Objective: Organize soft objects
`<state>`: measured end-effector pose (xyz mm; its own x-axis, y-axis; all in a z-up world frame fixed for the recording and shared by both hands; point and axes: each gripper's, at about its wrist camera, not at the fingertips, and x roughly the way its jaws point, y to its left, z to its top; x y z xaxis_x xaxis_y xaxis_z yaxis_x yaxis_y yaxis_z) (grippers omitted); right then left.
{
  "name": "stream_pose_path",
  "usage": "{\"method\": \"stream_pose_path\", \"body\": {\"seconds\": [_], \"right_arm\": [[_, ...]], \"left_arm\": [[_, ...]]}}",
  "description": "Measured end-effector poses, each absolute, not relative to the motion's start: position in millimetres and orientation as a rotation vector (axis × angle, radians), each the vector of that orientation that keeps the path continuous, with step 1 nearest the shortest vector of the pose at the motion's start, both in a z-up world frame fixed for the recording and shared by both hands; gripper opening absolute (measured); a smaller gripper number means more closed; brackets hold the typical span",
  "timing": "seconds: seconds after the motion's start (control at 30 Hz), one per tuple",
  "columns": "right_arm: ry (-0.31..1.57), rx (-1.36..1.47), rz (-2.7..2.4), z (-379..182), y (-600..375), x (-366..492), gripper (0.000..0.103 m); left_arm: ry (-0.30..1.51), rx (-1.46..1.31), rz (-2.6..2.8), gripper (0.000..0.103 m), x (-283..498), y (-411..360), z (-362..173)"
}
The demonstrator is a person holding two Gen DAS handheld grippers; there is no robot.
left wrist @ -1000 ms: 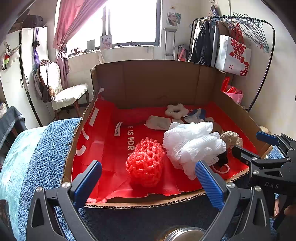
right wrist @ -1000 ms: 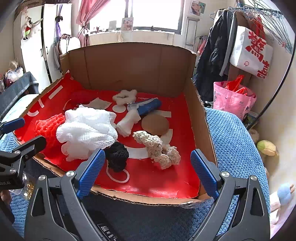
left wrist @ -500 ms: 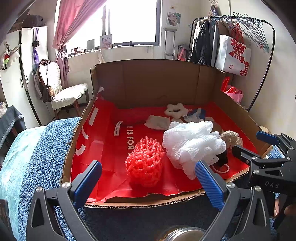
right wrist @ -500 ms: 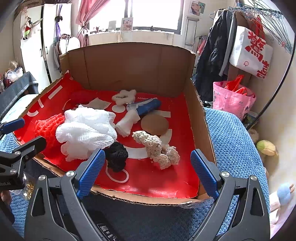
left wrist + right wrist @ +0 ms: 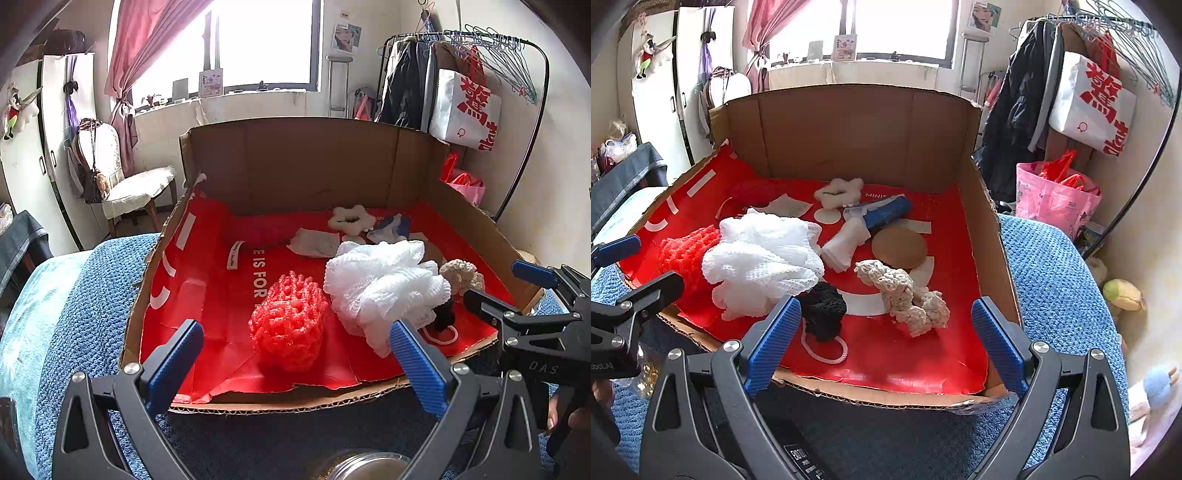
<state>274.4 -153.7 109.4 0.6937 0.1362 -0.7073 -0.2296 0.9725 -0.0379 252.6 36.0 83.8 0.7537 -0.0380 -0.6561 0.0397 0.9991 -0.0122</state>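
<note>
A cardboard box (image 5: 295,162) (image 5: 849,125) lined with red paper holds several soft things. A red foam net (image 5: 288,325) (image 5: 683,254) lies near the front, with a white mesh puff (image 5: 384,288) (image 5: 761,258) to its right. A black scrunchie (image 5: 823,310), a cream knitted scrunchie (image 5: 905,295), a white folded cloth (image 5: 846,243), a blue roll (image 5: 886,214) and a fluffy white scrunchie (image 5: 351,218) (image 5: 838,192) lie further right and back. My left gripper (image 5: 295,365) hangs open before the box's front edge, nothing between its fingers. My right gripper (image 5: 886,339) is open too, empty, at the front edge.
The box rests on a blue textured blanket (image 5: 74,314) (image 5: 1052,288). A round brown disc (image 5: 899,247) lies on the red lining. A glass jar lid (image 5: 362,465) shows below the left gripper. A chair (image 5: 136,188), a clothes rack (image 5: 461,92) and a pink bag (image 5: 1056,195) stand behind.
</note>
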Motion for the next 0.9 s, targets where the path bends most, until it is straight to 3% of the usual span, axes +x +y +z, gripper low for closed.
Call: {"method": "stream_pose_path", "body": {"seconds": [0.47,0.77,0.9], "right_arm": [[0.758,-0.13,0.196,115,-155,269,0.095],[0.667,-0.118,0.201,173,-165,215,0.095],[0.643,-0.104,0.23,191,-168,180,0.103]], "left_arm": [[0.711,-0.005,-0.04,0.103,249,36,89],[0.619,0.006,-0.054,0.103,191,31,146],[0.604,0.007,-0.071,0.103,158,27,161]]}}
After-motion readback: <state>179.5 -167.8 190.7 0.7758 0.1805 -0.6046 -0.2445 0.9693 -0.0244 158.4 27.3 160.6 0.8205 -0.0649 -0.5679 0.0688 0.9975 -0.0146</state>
